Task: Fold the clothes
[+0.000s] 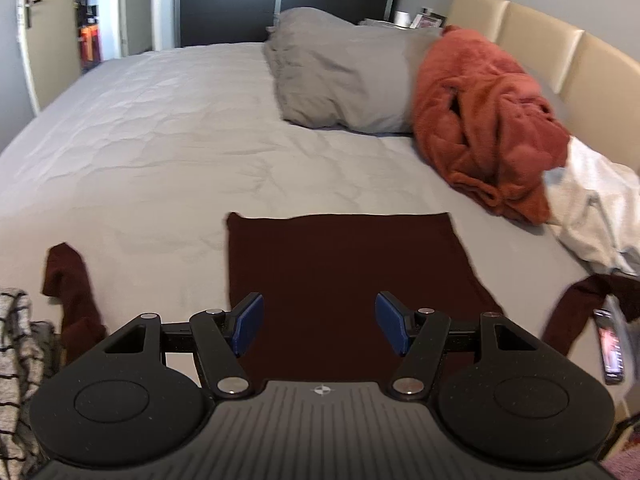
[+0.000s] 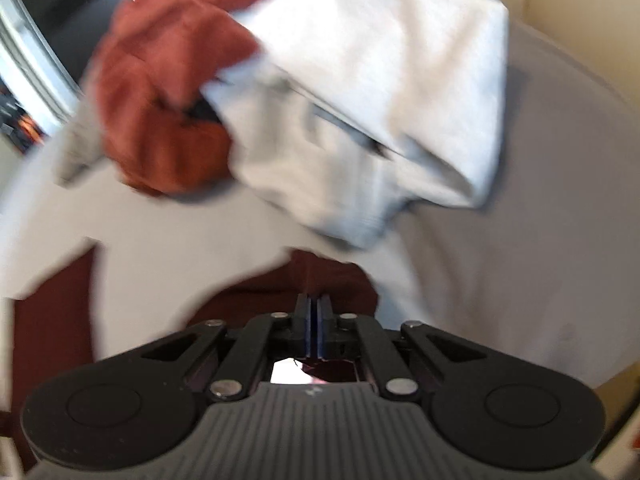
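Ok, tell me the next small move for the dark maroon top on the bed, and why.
Probably lift the right sleeve across the body of the dark maroon knit top: the right hand-held gripper looks shut on that sleeve, while the left hand-held gripper hovers open over the flat body.

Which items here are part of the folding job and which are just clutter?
In the job:
- maroon garment, spread flat
- its right sleeve, pinched in the right claw
- left claw, open above it

Lying about:
- rust fleece
- pale grey garment
- pillow
- phone
- checked cloth
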### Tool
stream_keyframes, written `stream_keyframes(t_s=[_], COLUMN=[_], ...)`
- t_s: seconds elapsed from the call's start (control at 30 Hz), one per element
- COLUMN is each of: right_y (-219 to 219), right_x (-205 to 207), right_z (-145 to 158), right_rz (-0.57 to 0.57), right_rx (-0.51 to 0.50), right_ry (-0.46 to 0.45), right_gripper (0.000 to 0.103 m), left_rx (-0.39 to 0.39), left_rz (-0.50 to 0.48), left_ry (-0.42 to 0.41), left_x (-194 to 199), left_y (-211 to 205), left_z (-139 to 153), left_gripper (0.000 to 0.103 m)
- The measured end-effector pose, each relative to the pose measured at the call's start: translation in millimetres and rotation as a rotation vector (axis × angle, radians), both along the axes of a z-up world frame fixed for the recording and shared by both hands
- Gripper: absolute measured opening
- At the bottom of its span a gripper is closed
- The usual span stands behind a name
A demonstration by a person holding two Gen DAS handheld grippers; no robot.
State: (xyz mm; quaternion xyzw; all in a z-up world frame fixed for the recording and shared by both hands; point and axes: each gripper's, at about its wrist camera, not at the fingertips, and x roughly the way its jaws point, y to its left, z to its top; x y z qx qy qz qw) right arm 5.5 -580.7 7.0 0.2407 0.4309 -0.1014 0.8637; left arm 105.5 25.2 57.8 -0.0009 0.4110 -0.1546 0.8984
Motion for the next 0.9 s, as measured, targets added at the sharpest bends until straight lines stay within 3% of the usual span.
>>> stream_keyframes(t_s=[0.17, 0.47, 0.7, 0.8, 0.9], right_y=[48.4, 176.3, 283.6, 321.1, 350.1], right_x=[-15.3, -14.1, -9.6, -15.8, -23.0], right_z=[44.7, 76.7, 61.9, 42.9, 18.3], right_rz=[0.108, 0.394, 0.581, 0.610, 0.644], right_rx=[0.183, 0.412, 0.391, 0.346, 0.290], right_ry=[-0.152, -0.244, -0.230, -0.231, -0.201], right_gripper=[0.004, 0.004, 0.004, 0.004, 0.012], left_rx=[-0.046, -0.092, -0.086, -0.067, -0.043], left_rz=[-0.095, -0.216, -0.147, -0.114, -0.088], left_ry=[0.004, -0.027, -0.014, 0.011, 0.041], left_x=[-12.0, -40.0, -44.3, -44.6, -44.4], left_y=[-18.0, -37.6, -15.0, -1.2, 9.6], left_z=[6.5, 15.5, 8.3, 0.6, -9.4], left_gripper=[0.060, 0.060, 0.060, 0.060, 0.060])
